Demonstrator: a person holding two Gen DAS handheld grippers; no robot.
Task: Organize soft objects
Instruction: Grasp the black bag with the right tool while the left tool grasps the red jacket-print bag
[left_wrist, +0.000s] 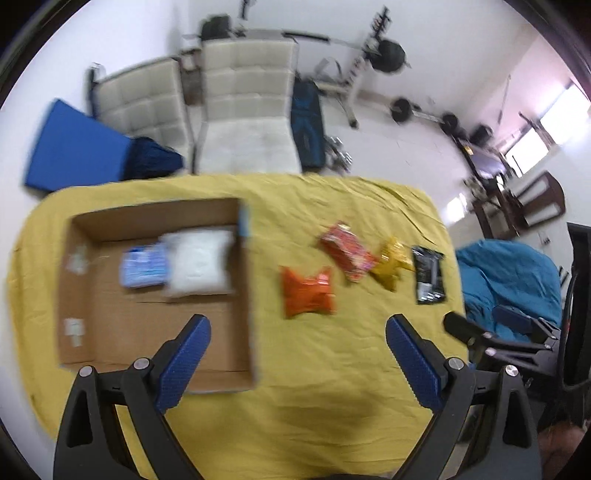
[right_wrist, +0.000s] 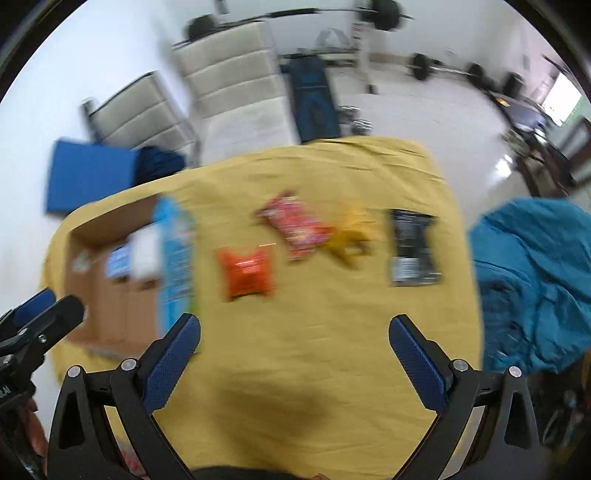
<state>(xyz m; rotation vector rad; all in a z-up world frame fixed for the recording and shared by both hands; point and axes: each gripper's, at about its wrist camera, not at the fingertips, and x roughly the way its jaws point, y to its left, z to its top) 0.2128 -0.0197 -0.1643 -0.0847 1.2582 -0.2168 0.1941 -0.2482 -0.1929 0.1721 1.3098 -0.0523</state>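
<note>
A shallow cardboard box (left_wrist: 110, 325) (right_wrist: 110, 317) lies on the left of the yellow-covered table (left_wrist: 332, 369) (right_wrist: 314, 350). Inside it lie a white soft pack (left_wrist: 199, 258) (right_wrist: 146, 251) and a blue-white pack (left_wrist: 144, 267) (right_wrist: 116, 260). To its right lie an orange packet (left_wrist: 308, 291) (right_wrist: 247, 273), a red packet (left_wrist: 347, 253) (right_wrist: 295, 225), a yellow packet (left_wrist: 391, 267) (right_wrist: 349, 236) and a black packet (left_wrist: 428, 275) (right_wrist: 412, 247). My left gripper (left_wrist: 297, 328) hangs open above the box's right wall. My right gripper (right_wrist: 293, 328) is open over bare cloth, nothing between its fingers.
Two beige padded chairs (left_wrist: 251, 110) (right_wrist: 236, 81) stand beyond the table, with a blue mat (left_wrist: 74, 147) (right_wrist: 88, 173) on the floor at left. A weight bench and barbells (left_wrist: 388, 55) fill the back. A teal beanbag (left_wrist: 513, 269) (right_wrist: 532, 277) sits right of the table.
</note>
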